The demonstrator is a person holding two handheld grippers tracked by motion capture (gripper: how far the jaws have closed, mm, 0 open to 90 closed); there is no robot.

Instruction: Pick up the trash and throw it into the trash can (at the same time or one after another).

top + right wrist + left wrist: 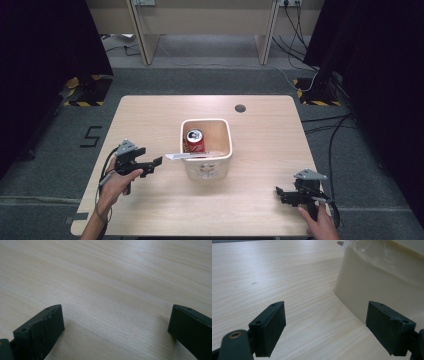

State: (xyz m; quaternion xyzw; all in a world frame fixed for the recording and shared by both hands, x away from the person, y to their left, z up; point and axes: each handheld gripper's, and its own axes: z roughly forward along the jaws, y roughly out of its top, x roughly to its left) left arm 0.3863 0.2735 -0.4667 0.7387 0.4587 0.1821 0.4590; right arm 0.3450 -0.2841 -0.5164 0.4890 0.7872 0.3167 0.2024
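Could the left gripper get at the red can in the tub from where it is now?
Probably yes. The left gripper is open beside the cream tub, whose top is open; the red can lies inside, so it would have to go over the rim. A white strip overhangs the near edge.

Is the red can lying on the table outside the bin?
No, the red can stands inside the cream bin.

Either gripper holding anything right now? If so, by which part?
Nothing held. The left gripper is open beside the cream bin; the right gripper is open over bare table.
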